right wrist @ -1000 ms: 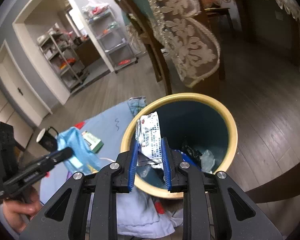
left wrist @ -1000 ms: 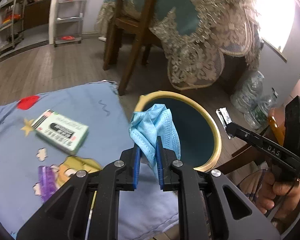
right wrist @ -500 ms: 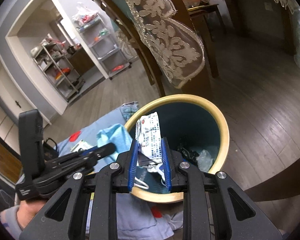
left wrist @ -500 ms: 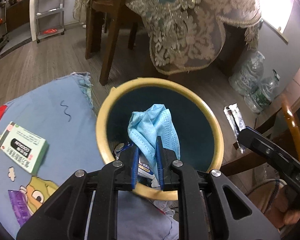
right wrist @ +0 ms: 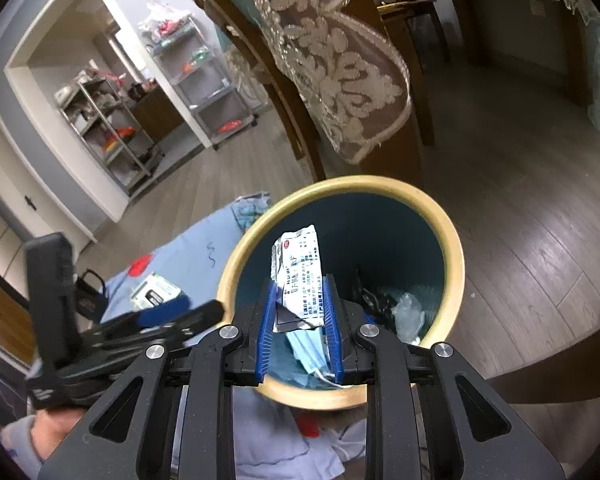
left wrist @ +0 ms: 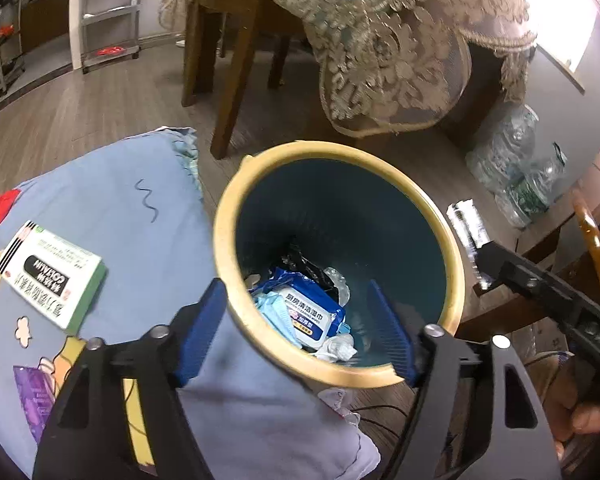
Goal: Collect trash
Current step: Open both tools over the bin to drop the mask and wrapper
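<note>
Trash over the yellow-rimmed teal round bin [left wrist: 452,240]
Left gripper [left wrist: 300,332] spread wide, empty; right gripper [right wrist: 300,320] pinches one crumpled white printed wrapper [right wrist: 300,276].

Left gripper [left wrist: 300,330], fingers [left wrist: 202,330] spread, empty above trash bin [left wrist: 228,216].

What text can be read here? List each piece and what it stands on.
"COKMIN"-like Latin letters, upside down and uncertain, on the green-and-white box; its Chinese lines are too blurred.
"厨房清洁湿巾" on the blue wipes pack in the bin.
Small print on the white wrapper in the right hand-held gripper: too small to read.
</note>
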The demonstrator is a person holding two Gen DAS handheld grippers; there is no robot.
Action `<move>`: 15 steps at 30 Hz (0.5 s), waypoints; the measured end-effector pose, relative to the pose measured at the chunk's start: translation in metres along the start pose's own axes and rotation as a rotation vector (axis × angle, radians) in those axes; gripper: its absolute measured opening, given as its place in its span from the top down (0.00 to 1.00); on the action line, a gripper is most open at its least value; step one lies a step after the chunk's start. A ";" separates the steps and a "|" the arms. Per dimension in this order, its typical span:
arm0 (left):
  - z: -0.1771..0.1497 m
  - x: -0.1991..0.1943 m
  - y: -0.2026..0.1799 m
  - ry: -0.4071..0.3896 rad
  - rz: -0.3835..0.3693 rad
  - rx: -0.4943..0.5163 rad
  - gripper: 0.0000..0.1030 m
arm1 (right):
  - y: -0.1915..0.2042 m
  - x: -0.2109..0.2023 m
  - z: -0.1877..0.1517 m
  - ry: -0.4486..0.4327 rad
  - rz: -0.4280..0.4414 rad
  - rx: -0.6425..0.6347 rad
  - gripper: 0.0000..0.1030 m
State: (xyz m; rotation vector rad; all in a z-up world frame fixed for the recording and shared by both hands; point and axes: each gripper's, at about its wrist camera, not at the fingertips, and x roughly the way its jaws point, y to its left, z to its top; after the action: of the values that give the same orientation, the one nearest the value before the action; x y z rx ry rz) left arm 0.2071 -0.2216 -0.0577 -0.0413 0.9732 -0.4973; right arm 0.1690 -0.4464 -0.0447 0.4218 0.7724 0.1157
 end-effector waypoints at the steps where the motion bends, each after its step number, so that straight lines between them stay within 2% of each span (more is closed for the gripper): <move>1: -0.001 -0.003 0.002 -0.005 0.003 -0.003 0.22 | 0.000 0.003 0.000 0.006 -0.003 -0.002 0.76; 6: -0.010 -0.025 0.015 -0.034 0.034 -0.007 0.13 | 0.001 0.022 -0.003 0.048 -0.016 -0.005 0.76; 10: -0.021 -0.046 0.035 -0.059 0.058 -0.038 0.12 | 0.003 0.038 -0.006 0.083 -0.027 -0.012 0.75; 11: -0.023 -0.051 0.040 -0.064 0.064 -0.047 0.12 | 0.003 0.040 -0.007 0.090 -0.028 -0.012 0.72; 15: -0.036 -0.070 0.064 -0.079 0.102 -0.089 0.11 | 0.004 0.045 -0.009 0.095 -0.047 -0.015 0.46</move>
State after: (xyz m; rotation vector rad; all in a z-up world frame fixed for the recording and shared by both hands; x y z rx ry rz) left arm 0.1713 -0.1282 -0.0397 -0.0907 0.9148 -0.3563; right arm 0.1952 -0.4281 -0.0783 0.3858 0.8736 0.0980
